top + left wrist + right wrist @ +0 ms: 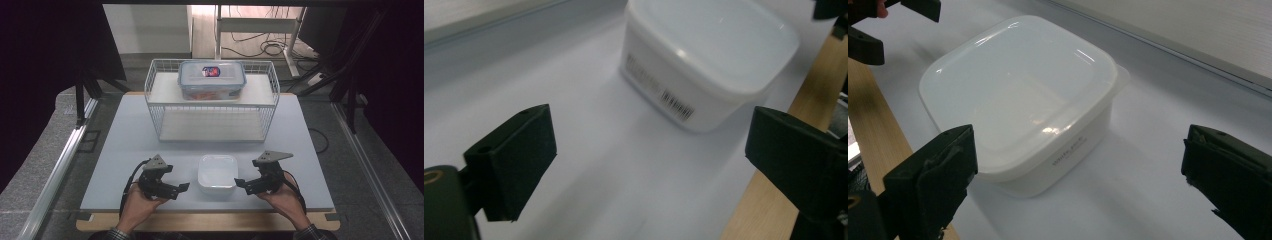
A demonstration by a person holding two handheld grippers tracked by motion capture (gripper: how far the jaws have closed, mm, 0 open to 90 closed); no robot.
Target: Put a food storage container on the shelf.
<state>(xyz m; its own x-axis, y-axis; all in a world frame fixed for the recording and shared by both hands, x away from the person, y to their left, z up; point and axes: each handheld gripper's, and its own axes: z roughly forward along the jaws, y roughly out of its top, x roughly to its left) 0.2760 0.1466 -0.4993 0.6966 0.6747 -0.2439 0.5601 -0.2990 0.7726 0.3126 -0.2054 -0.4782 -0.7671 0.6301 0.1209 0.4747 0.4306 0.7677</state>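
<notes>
A white square container with a lid (217, 172) sits on the white tabletop near the front edge, between my two grippers. My left gripper (183, 187) lies to its left, pointing at it, jaws wide open with nothing between them. In the left gripper view the container (709, 55) stands ahead of the open left gripper (649, 140), a barcode label on its side. My right gripper (240, 183) lies to its right, also open and apart from it. In the right gripper view the container (1023, 95) lies just beyond the open right gripper (1078, 155).
A white wire rack (155, 107) stands at the back of the table, with a clear blue-rimmed lidded box (212, 80) on its top shelf. The table's wooden front edge (210, 220) runs just behind both hands. Dark frame posts stand at both sides.
</notes>
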